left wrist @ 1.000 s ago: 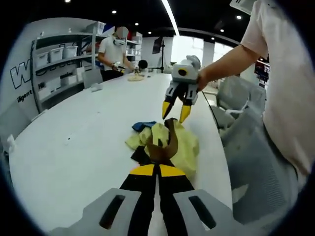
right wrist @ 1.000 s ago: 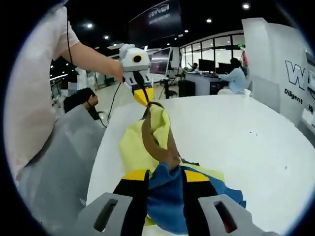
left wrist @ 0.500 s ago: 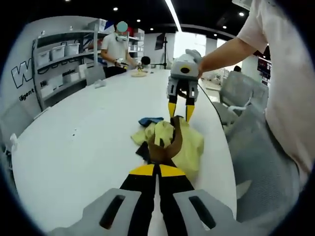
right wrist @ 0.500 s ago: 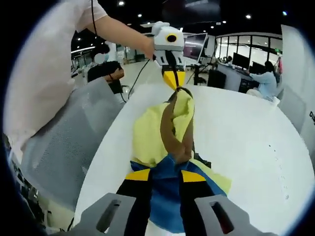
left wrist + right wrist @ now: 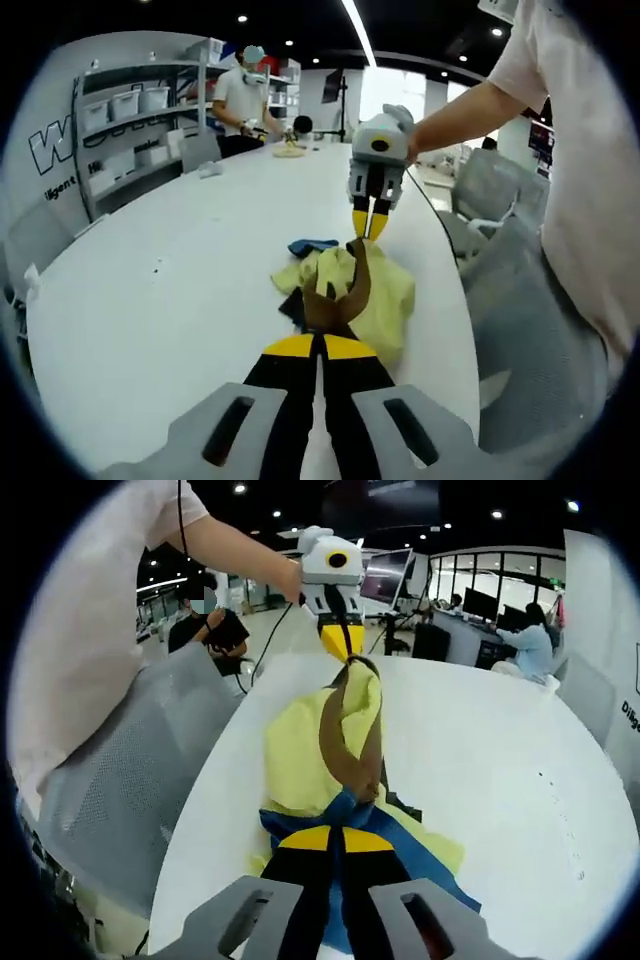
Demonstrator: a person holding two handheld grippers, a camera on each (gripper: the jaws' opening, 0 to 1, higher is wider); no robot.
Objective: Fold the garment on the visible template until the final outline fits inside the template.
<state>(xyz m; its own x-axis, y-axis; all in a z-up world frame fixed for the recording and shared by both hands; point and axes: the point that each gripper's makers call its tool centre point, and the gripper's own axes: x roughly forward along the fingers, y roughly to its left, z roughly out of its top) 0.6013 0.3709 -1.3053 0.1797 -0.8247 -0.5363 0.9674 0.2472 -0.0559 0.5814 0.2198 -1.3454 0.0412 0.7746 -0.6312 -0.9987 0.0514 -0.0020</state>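
A crumpled yellow garment (image 5: 385,290) with a brown band (image 5: 325,310) and a blue part (image 5: 312,244) lies near the edge of the white table (image 5: 180,290). My left gripper (image 5: 320,345) is shut on the brown band at the near end. From the far side the right gripper (image 5: 367,226) comes down with its jaws together on the cloth. In the right gripper view, the right gripper (image 5: 340,838) is shut on the blue part (image 5: 415,835). The yellow garment (image 5: 300,750) and the brown band (image 5: 345,745) stretch from it up to the left gripper (image 5: 338,648).
A grey mesh chair (image 5: 520,330) stands close to the table edge beside the person holding the grippers; it is also the chair (image 5: 130,780) in the right gripper view. Another person (image 5: 245,95) works at the table's far end. Shelves with boxes (image 5: 130,120) line the wall.
The right gripper's jaws, open above the garment a second ago, came down and shut on the blue part. The left gripper kept its hold on the brown band.
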